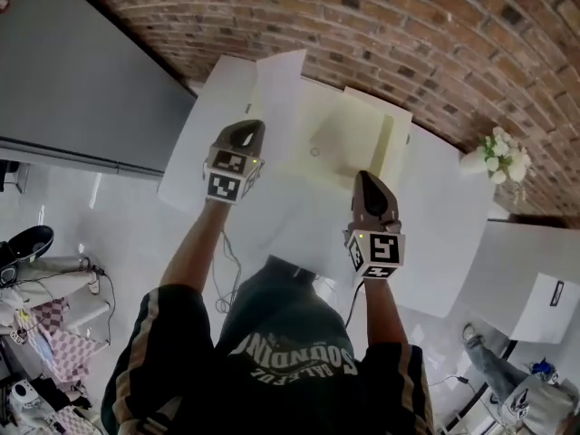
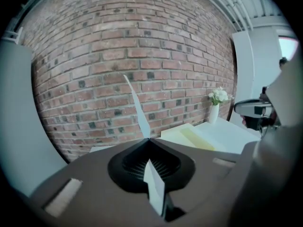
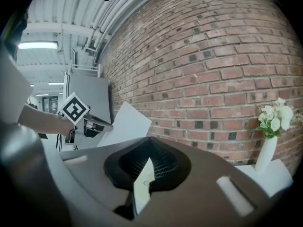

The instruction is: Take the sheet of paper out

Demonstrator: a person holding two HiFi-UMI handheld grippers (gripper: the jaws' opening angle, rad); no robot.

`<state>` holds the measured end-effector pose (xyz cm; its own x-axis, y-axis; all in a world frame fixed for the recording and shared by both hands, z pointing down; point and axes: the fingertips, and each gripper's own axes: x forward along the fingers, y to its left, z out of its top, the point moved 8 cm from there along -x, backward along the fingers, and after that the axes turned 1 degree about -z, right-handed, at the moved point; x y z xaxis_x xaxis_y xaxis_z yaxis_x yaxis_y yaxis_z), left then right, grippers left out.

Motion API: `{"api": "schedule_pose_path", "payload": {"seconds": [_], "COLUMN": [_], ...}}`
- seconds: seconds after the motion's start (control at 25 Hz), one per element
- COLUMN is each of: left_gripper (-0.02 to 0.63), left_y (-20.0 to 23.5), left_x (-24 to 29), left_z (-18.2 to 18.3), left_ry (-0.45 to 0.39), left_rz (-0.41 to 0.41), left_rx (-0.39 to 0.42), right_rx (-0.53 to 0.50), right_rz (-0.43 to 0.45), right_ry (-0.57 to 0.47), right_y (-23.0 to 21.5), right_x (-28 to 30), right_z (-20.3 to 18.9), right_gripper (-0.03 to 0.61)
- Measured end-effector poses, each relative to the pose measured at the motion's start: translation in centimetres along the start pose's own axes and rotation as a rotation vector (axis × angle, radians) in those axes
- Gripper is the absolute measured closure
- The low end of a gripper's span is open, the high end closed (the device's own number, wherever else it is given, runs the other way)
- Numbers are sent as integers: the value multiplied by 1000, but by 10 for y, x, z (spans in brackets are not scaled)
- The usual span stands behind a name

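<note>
Nearest the person, 2 tools are raised over the white desk (image 1: 435, 243). The left tool (image 1: 251, 129) (image 2: 149, 139) is clamped tight on an edge of the white sheet of paper (image 1: 281, 89) (image 2: 137, 103) (image 3: 124, 123), which stands upright in the air at the left side of the cream envelope (image 1: 349, 134) (image 2: 189, 136), while the right tool (image 1: 367, 178) (image 3: 149, 137) is likewise closed, pinching a cream flap of that envelope that bears 1 small round mark. Beyond them the envelope sits over the middle of the desk, a white vase of white flowers (image 1: 494, 157) (image 2: 217, 104) (image 3: 271, 138) stands towards the desk's far right, and a brick wall (image 1: 408, 34) (image 2: 123, 56) (image 3: 213, 60) closes the scene.
</note>
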<state>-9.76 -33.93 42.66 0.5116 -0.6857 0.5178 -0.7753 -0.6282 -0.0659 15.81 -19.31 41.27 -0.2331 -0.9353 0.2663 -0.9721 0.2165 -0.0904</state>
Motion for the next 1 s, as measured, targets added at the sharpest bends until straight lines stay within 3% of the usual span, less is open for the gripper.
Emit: {"api": "schedule_pose_path", "payload": {"seconds": [0.36,0.68,1.0], "left_gripper": [603,603,603], "left_y": [-24,-36,-42], "left_x": [-78,-88,-88], "left_z": [28,39,8], "left_ry": [-141,-143,-168], "left_rz": [7,-16,-47], "left_rx": [-5,-6,-1], "right_rx": [-55,-63,-114], "right_rz": [10,6,-9], "right_ry": [-71,-72,-84], "right_y": [19,13,29], "right_x": [-33,-47,-55], "right_z": [26,43,26], "right_gripper": [580,580,580]}}
